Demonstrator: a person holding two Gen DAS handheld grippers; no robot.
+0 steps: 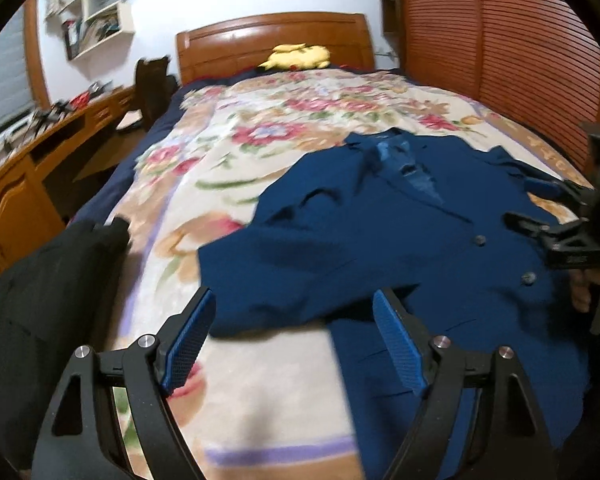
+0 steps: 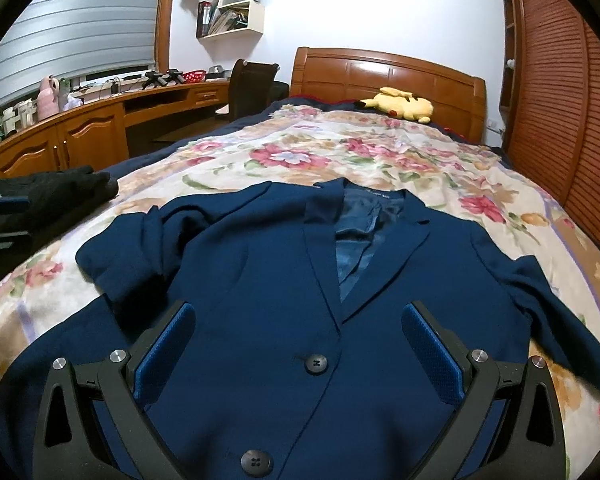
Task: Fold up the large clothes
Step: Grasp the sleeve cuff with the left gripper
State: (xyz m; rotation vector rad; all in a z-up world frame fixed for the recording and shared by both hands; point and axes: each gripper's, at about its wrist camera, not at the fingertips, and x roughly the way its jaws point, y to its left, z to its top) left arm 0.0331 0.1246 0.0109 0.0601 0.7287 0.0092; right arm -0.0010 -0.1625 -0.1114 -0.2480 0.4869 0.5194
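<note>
A bed (image 2: 500, 216) with a flowered cover fills both views, its wooden headboard (image 2: 384, 76) at upper centre. A navy jacket (image 2: 260, 280) lies face up across the near half of the cover, collar toward the headboard, lapels parted to show a glossy blue lining (image 2: 356, 248). In the right wrist view the sleeve at frame left (image 2: 128, 252) is folded in over the front; the sleeve at frame right (image 2: 556, 300) lies stretched outward. Two dark buttons (image 2: 315, 363) sit down the lower centre.

The left gripper (image 1: 294, 336) stands wide apart, nothing between its blue pads, above the jacket's edge at lower centre of the left wrist view. The right gripper (image 2: 298, 352) is likewise spread wide over the jacket front, gripping nothing.

A dark garment (image 1: 40, 300) lies at the left edge of the left wrist view, partly cut off. The left wrist view is blurred; the jacket's hem is hidden behind the grippers. A yellow plush toy (image 2: 400, 106) rests by the headboard.
</note>
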